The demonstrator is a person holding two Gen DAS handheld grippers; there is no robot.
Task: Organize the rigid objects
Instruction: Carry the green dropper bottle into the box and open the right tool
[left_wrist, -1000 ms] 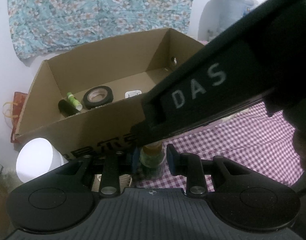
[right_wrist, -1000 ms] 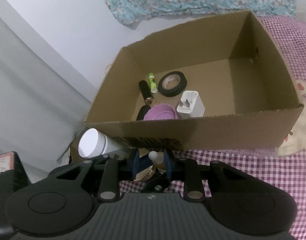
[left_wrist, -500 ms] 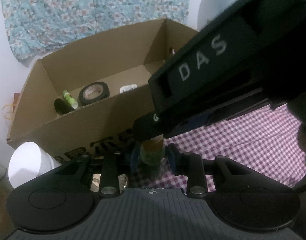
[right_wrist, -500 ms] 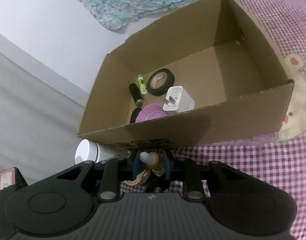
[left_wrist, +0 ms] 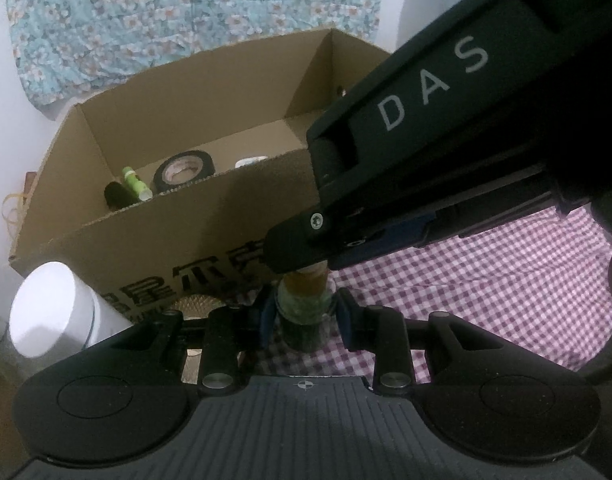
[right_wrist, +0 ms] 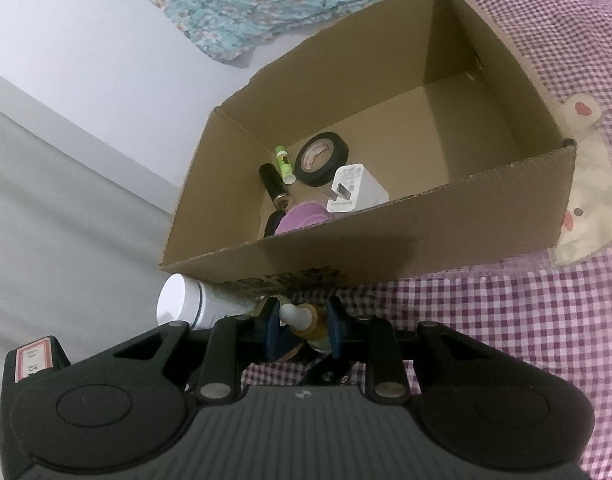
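Nearest, the left gripper (left_wrist: 303,314) pinched a small amber bottle (left_wrist: 306,300) low, the right gripper (right_wrist: 301,326) clamping its neck. Best lifted together (upright, steady) over the near wall of the cardboard box (right_wrist: 386,236) beyond, clear of the black tape roll (right_wrist: 322,158).
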